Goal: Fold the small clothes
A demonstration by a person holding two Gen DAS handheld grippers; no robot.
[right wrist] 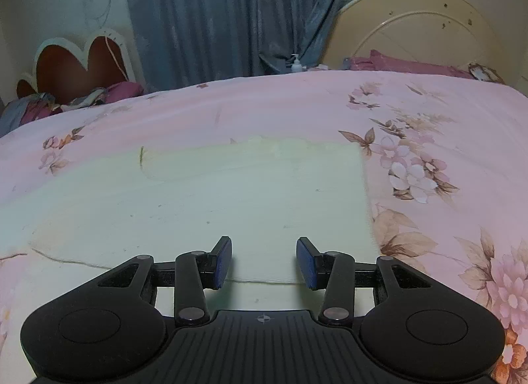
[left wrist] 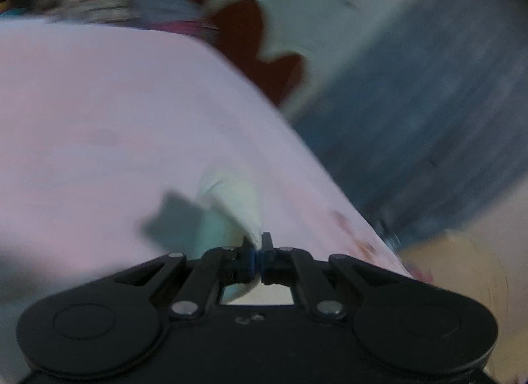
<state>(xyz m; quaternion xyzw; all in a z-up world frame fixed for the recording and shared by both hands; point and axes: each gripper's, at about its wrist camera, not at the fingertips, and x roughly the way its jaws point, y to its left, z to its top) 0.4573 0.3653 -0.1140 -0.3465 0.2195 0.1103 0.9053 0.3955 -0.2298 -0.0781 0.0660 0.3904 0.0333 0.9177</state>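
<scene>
A pale cream garment (right wrist: 231, 192) lies flat on the pink floral bedsheet (right wrist: 429, 126), with one part folded over along its far edge. My right gripper (right wrist: 264, 260) is open and empty, its blue pads (right wrist: 224, 260) just above the garment's near edge. My left gripper (left wrist: 257, 248) is shut on a pinched corner of the cream garment (left wrist: 237, 206) and lifts it off the sheet (left wrist: 99, 103). The left wrist view is blurred by motion.
A cream headboard (right wrist: 419, 27) and purple pillows (right wrist: 396, 62) stand at the back right. Blue curtains (right wrist: 231, 14) hang behind the bed. A heart-shaped red headboard (right wrist: 82, 60) and a pile of clothes (right wrist: 49, 103) are at the back left.
</scene>
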